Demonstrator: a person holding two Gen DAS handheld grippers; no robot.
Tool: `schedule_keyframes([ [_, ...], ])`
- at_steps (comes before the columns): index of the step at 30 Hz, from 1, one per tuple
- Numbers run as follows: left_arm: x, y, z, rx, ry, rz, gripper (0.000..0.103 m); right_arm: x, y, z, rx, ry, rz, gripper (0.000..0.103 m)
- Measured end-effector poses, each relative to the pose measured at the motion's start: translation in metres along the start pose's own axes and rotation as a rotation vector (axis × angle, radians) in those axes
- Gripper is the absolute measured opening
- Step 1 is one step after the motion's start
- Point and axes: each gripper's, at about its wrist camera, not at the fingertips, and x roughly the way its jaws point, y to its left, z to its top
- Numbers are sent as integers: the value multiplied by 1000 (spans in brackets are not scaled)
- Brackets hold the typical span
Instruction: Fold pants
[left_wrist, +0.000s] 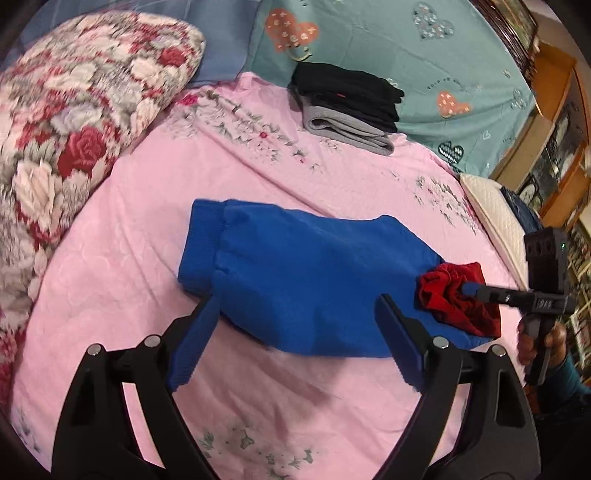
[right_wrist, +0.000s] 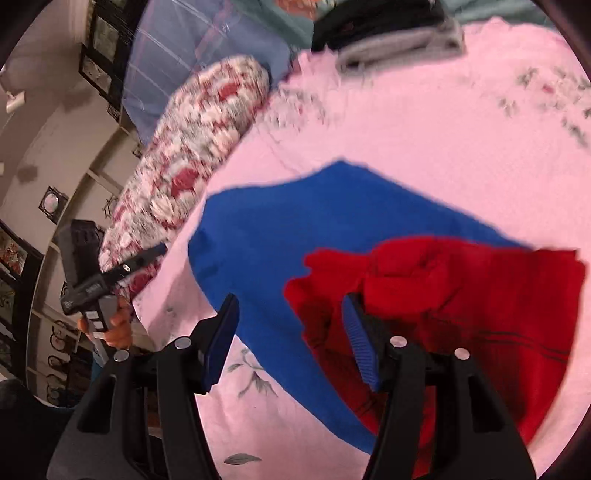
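Observation:
Blue pants (left_wrist: 314, 266) lie folded in a short bundle on the pink bed sheet (left_wrist: 140, 229); their red inner part (left_wrist: 439, 295) bunches at the right end. My left gripper (left_wrist: 295, 306) is open, its fingers straddling the bundle's near edge just above it. A hand holds my right gripper (left_wrist: 467, 290), whose one visible finger pokes into the red cloth. In the right wrist view that gripper (right_wrist: 291, 306) is open, with the red cloth (right_wrist: 461, 288) draped over its right fingertip and the blue pants (right_wrist: 295, 221) between and beyond the fingers. The left gripper (right_wrist: 157, 251) hovers at the left.
A stack of folded black and grey clothes (left_wrist: 351, 103) sits at the far side of the bed. A floral pillow (left_wrist: 74, 129) lies at the left and a teal heart-print quilt (left_wrist: 424, 55) behind. A white pillow (left_wrist: 495, 214) and wooden cabinets (left_wrist: 554, 110) stand at the right.

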Motion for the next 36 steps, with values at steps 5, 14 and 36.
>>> schedule_keyframes([
  [5,-2,16,-9,-89,18,19,88,15,34,-1,-175,18,-172,59],
  [14,-5,24,-17,-181,31,11,88,78,137,-19,-743,115,-270,58],
  [36,35,39,-14,-508,64,-213,88,121,139,38,-625,132,-164,12],
])
